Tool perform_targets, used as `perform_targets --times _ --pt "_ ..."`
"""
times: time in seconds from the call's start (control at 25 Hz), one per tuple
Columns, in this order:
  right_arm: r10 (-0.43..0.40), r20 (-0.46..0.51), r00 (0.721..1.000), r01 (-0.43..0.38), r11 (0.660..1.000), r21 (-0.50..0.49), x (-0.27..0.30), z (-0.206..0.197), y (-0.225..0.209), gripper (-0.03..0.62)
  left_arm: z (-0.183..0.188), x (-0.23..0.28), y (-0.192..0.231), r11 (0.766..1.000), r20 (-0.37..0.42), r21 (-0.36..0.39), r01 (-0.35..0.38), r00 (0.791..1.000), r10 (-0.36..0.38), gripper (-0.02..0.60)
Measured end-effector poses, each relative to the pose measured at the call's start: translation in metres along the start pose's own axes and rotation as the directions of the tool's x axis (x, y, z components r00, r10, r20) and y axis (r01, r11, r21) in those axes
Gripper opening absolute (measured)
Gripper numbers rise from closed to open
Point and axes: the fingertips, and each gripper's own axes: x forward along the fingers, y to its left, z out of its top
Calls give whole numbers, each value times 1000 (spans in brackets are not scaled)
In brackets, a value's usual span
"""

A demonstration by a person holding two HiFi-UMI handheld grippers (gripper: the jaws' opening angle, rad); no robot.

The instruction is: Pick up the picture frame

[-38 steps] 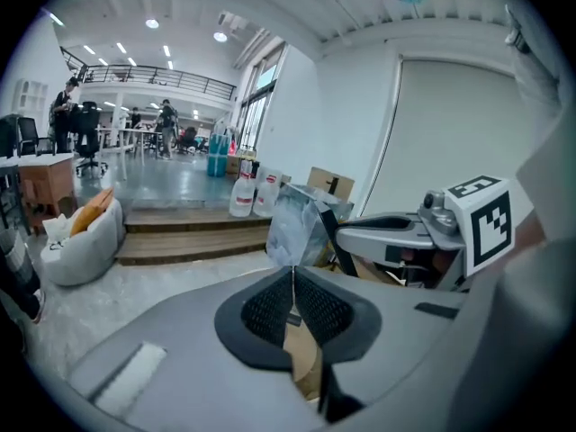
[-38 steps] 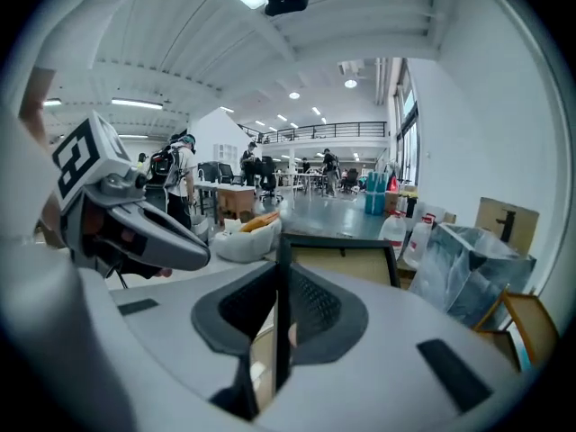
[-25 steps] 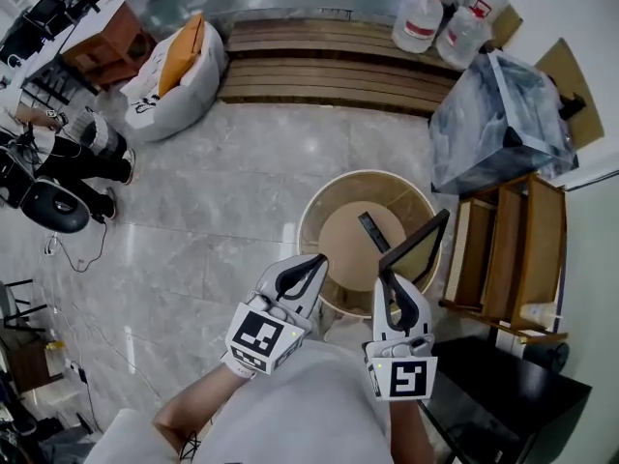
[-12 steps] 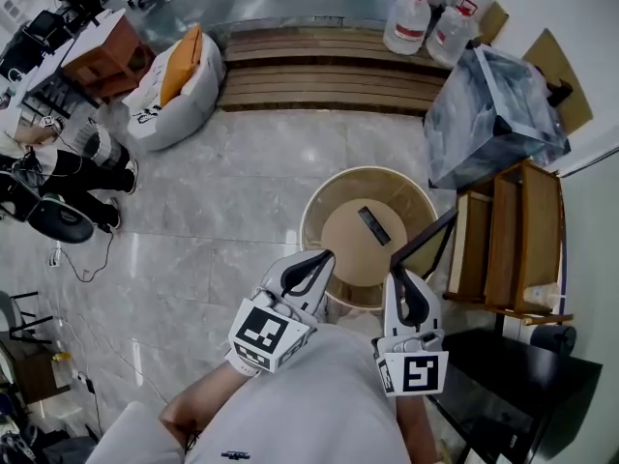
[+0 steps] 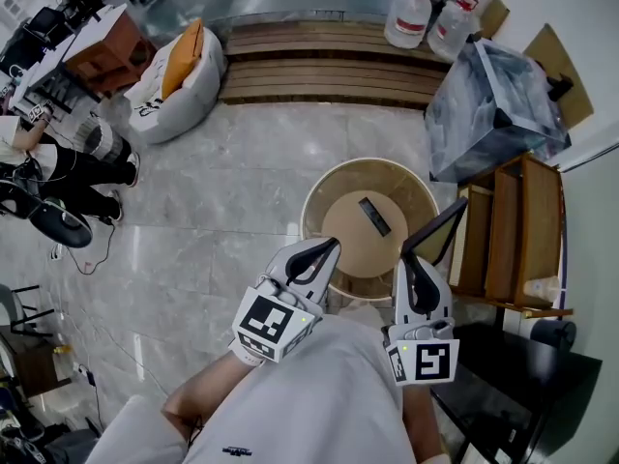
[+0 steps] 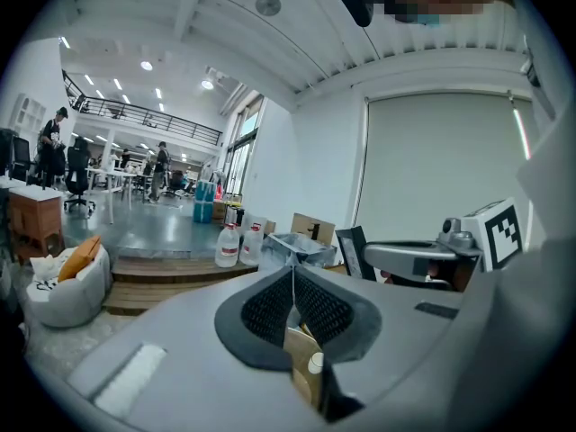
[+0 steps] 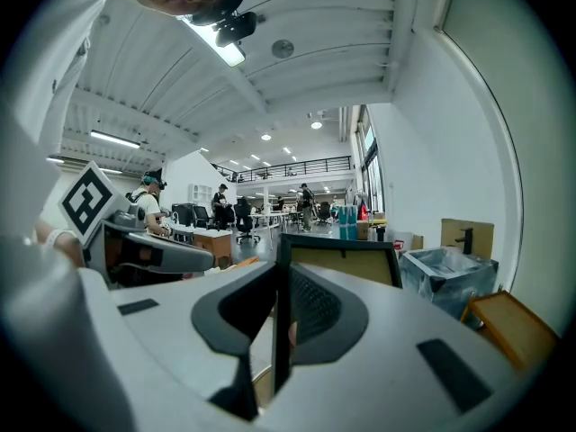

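Two sets of tongs showed, and only one carried anything. The right tongs (image 7: 279,286) were clamped on the thin lower edge of the picture frame (image 7: 346,261), which stood up out of the pads, clear of any support. The left tongs (image 6: 292,286) were pressed together on nothing.

From the head view, the frame (image 5: 433,234) hung tilted over the right rim of the round tabletop (image 5: 319,193), where a small dark slab (image 5: 374,217) lay. A wooden rack (image 5: 522,230) stood just beside it.

The hold looked narrow. With most of the frame standing past the pads, a quick swing could probably pivot it or let it slip, or knock its corner against the rack.
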Motion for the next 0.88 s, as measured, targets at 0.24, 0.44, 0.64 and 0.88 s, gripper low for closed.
perform_targets --times 0.24,0.44,0.64,0.88 --pt "-2 0 1000 2 1000 -10 -2 -1 -5 40 0 -1 1 1000 4 12 -8 1000 8 9" --pt "-3 4 1000 3 1000 -8 -3 -1 -6 40 -1 -3 -2 1000 8 18 1 1000 -1 9" --pt "-8 11 1000 8 1000 -3 -3 0 -3 40 -6 -7 -3 1000 1 3 2 1000 -2 9" --pt "-16 6 1000 16 1000 1 -2 1 -4 40 -11 -4 -7 1000 -9 -4 18 1000 -18 9"
